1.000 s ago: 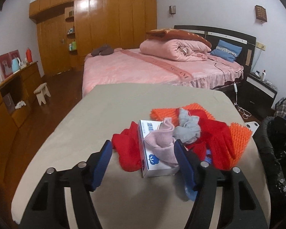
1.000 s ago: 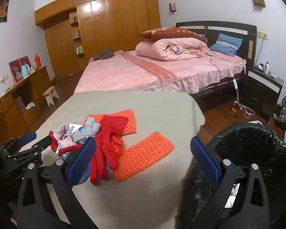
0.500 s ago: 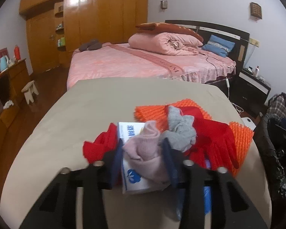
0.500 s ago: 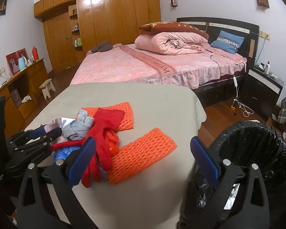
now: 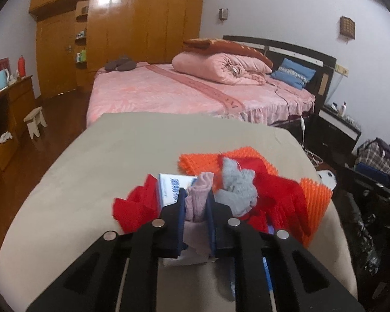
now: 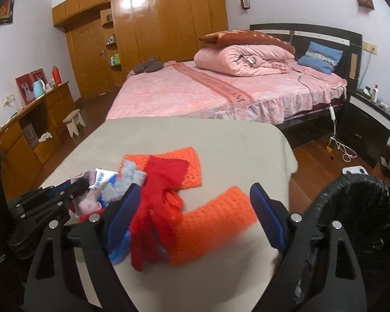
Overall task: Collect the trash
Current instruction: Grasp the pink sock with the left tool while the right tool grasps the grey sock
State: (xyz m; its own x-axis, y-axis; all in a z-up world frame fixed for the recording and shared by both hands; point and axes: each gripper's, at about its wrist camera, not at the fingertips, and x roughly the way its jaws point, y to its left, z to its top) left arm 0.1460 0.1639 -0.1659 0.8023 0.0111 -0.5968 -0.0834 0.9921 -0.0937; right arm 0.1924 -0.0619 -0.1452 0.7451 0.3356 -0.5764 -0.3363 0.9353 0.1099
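A pile lies on the beige-covered table: a white-and-blue box, a pink knit cloth, a grey sock, red gloves and orange foam nets. My left gripper is closing, and its blue pads pinch the pink cloth on top of the box. My right gripper stands wide with its jaws closing. An orange foam net and a red glove lie between and below its fingers, untouched. The left gripper shows at the pile's left side.
A bin lined with a black bag stands off the table's right edge. Behind the table is a pink bed with a rolled quilt. A wooden sideboard and a small stool are at the left.
The left gripper's jaws have come together from wide apart onto the pink cloth. The right gripper has edged in over the orange net, and its jaws have narrowed slightly.
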